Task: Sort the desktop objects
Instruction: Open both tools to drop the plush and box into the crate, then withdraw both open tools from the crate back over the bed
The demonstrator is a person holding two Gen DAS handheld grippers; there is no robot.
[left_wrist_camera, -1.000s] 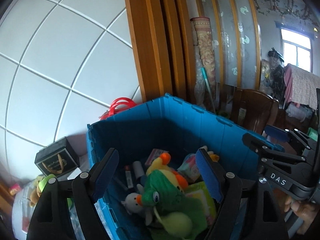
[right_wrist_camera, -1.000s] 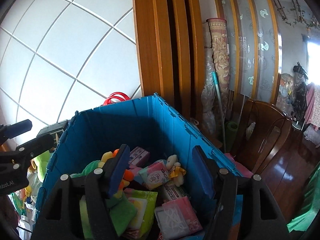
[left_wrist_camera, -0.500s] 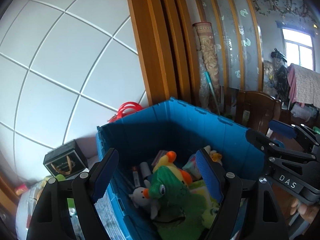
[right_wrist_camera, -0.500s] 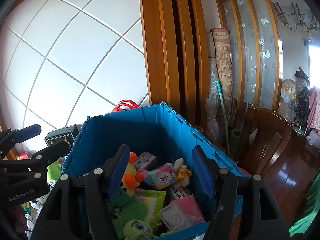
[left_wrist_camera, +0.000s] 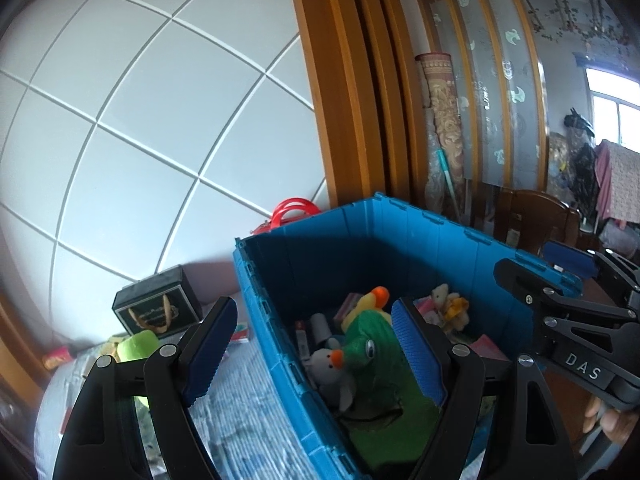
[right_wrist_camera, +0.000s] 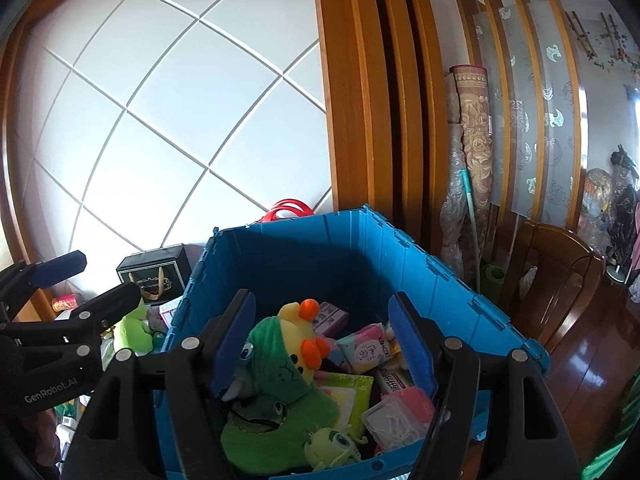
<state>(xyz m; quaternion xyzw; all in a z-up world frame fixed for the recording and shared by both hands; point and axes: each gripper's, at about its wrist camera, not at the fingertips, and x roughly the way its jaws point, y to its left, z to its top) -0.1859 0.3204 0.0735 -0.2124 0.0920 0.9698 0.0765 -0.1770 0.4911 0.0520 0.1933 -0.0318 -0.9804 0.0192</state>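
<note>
A blue plastic crate (left_wrist_camera: pixel 400 232) (right_wrist_camera: pixel 320 240) holds several toys and packets: a green plush with a yellow duck head (left_wrist_camera: pixel 372 344) (right_wrist_camera: pixel 288 360), a small grey plush (left_wrist_camera: pixel 328 364), a one-eyed green plush (right_wrist_camera: pixel 332 446), pink packets (right_wrist_camera: pixel 372 350). My left gripper (left_wrist_camera: pixel 316 344) is open and empty, straddling the crate's left wall. My right gripper (right_wrist_camera: pixel 324 340) is open and empty above the crate's contents. Each gripper shows in the other's view, the left one (right_wrist_camera: pixel 60 280) and the right one (left_wrist_camera: pixel 560 276).
A black gift box (left_wrist_camera: pixel 160 308) and a lime green plush (left_wrist_camera: pixel 136 346) sit on a patterned cloth (left_wrist_camera: pixel 240 420) left of the crate. Red handles (left_wrist_camera: pixel 296 208) stand behind it. A white tiled wall, wooden door frame (left_wrist_camera: pixel 340 100) and wooden chair (right_wrist_camera: pixel 560 272) surround it.
Both grippers pulled back and up from the crate; more of the crate and the desktop left of it now shows. Jaws stay open.
</note>
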